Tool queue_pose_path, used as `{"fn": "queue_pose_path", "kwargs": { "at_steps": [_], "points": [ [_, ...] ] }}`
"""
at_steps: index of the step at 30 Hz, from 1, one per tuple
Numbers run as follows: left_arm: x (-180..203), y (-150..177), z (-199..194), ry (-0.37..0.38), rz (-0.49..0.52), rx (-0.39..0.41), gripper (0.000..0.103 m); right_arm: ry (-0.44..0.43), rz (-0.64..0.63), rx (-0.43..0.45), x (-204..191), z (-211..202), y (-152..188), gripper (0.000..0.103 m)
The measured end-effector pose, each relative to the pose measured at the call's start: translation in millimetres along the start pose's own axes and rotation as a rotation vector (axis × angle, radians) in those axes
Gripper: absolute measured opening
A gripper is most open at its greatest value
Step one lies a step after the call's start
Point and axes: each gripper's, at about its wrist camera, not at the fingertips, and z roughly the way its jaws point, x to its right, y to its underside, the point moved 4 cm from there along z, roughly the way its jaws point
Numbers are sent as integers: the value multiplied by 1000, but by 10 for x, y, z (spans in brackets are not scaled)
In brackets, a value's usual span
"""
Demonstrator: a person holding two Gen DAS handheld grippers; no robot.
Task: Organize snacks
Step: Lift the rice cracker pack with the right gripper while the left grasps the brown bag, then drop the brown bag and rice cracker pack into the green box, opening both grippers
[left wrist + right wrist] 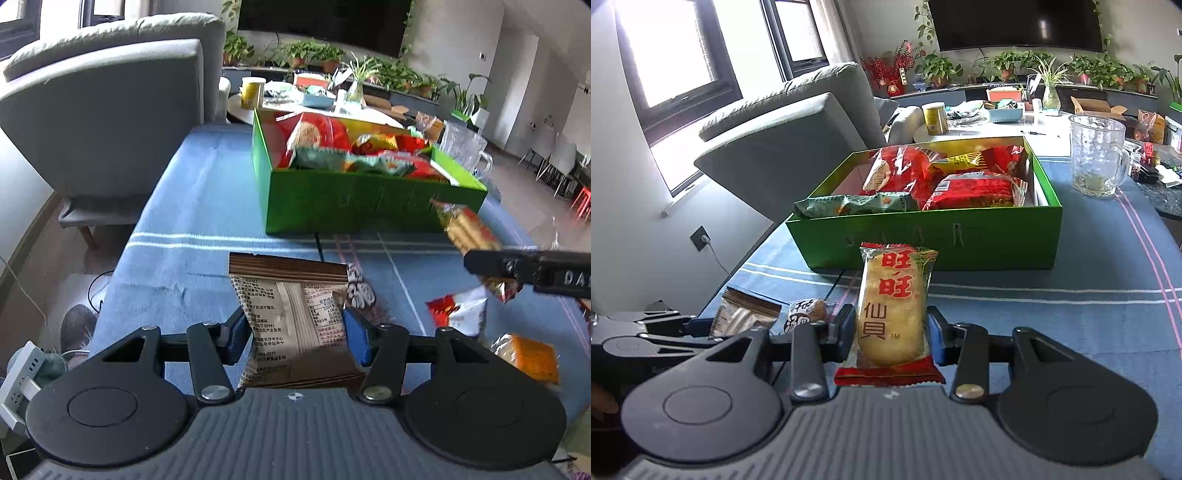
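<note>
The left gripper (295,334) fingers gripped the brown packet (291,321) above the tabletop (192,229); the right gripper (892,334) fingers held the rice cracker (892,310). Both should be lifted well over the green box (923,240) wall before release.

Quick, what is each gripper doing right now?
Left gripper: shut on the brown packet.
Right gripper: shut on the rice cracker.

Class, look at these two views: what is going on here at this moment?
A person is sorting snacks with a hand-held tool in each hand. The left tool grips a brown packet; the right tool grips a rice cracker packet. Ahead stands a green box already holding several packets. Others lie loose on the blue tablecloth.
</note>
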Motion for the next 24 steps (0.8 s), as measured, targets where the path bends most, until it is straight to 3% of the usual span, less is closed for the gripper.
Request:
{"fn": "queue_pose_path", "kwargs": {
  "at_steps": [10,17,24],
  "points": [
    [223,-434,-130,59,27,103,51,-5,23,40,-29,-28,-163,69],
    [318,-867,-52,45,45,184,51,0,53,113,-31,-6,-552,69],
    [297,-1197,113,68,38,208,51,0,75,161,2,138,-908,69]
  ]
}}
